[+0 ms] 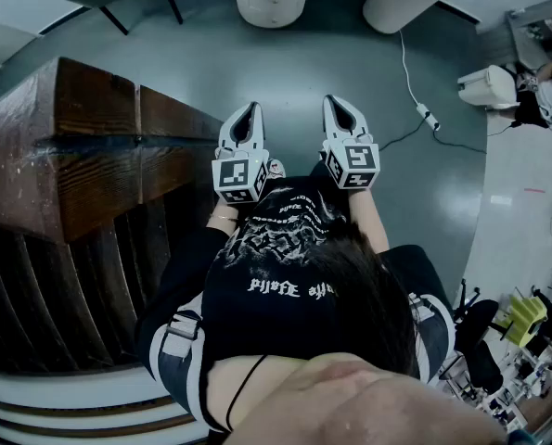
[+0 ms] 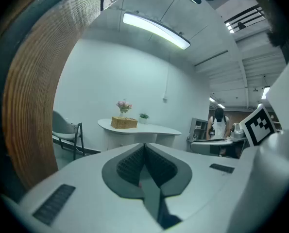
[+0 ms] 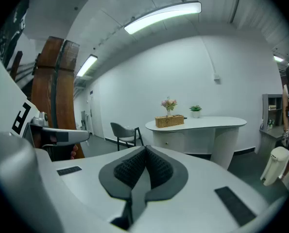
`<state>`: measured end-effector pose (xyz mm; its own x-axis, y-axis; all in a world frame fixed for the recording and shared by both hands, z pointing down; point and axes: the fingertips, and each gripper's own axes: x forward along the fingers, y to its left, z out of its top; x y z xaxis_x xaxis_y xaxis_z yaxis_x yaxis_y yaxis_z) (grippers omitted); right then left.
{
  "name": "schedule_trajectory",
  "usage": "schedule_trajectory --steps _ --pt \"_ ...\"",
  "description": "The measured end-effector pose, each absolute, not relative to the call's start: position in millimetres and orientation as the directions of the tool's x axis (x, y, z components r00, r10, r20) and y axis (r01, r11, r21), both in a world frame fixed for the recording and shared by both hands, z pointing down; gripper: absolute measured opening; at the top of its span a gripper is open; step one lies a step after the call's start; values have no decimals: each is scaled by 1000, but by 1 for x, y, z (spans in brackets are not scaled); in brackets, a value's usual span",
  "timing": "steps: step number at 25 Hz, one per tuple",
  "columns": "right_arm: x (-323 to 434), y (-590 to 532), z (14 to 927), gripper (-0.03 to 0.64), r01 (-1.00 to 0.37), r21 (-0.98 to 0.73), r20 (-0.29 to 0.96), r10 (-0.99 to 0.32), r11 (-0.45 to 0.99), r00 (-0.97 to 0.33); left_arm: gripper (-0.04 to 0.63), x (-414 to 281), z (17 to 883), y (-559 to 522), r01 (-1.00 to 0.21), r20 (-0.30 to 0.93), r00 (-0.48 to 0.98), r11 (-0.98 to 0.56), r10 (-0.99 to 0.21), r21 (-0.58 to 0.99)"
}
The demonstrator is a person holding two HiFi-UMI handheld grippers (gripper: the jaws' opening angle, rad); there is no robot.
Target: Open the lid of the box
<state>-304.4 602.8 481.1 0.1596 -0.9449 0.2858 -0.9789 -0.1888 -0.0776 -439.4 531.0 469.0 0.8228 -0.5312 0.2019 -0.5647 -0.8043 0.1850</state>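
Inventory of what lies before you:

1. Left gripper point(image 1: 249, 111). You hold it in front of your chest, just beside the other one. Its jaws are pressed together and nothing sits between them.
2. Right gripper point(image 1: 338, 105). You hold it at the same height. Its jaws are fully closed too, pad against pad, and empty.
3. Wicker box point(image 3: 169, 121). This is the task's thing. It stands on the white table point(image 3: 217, 124) across the room, well apart from both grippers and straight ahead of them. Its top lies flat. The head view does not show it.
4. Vase of pink flowers point(image 3: 169, 104). It stands on the same table, just behind the box.
5. Small potted plant point(image 3: 195, 109). It stands on the table to the right of the box.
6. Grey chair point(image 3: 124, 132). It stands on the floor, left of the table.
7. Dark wooden block point(image 1: 81, 146). It is large and stands at your left, near the left gripper.
8. White cable point(image 1: 411, 86). It runs across the grey floor point(image 1: 211, 63), ahead of you and to your right.
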Motion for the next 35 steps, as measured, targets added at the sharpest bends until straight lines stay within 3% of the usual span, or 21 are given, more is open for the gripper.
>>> schedule_trajectory --steps 8,17,35 --pt "-300 590 480 26 -962 -169 237 -956 -216 174 25 -440 472 518 -570 213 818 -801 -534 183" --pt "-273 551 487 25 -986 -98 258 -960 -138 109 25 -416 478 491 -606 228 794 -765 -564 219" --pt "-94 375 500 26 -997 -9 284 -956 73 -73 25 -231 494 341 -700 249 712 -692 -657 178"
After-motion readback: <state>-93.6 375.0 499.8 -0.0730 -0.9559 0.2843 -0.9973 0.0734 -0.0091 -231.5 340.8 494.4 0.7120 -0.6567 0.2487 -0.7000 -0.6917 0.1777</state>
